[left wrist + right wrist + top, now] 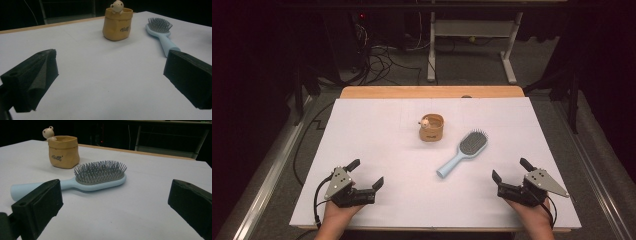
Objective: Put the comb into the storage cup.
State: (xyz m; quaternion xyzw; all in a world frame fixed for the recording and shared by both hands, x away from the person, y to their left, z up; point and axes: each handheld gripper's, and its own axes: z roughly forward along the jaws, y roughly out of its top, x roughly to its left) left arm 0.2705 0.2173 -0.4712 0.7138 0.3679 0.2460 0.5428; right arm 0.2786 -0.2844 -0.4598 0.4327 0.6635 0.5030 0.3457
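Note:
A light blue hairbrush lies bristles up near the middle of the white table, handle toward the front. Behind it to the left stands a tan pot with a small bear figure on its rim. My left gripper rests open at the front left, well short of both. At the front right my right gripper is open too, a short way right of the brush handle. The brush and pot lie ahead in the left gripper view. From the right gripper, the hairbrush and tan pot show ahead between its wide jaws.
A wooden strip edges the table's far side. Beyond it on the floor are cables and a white desk frame. Metal rails run along both sides of the table.

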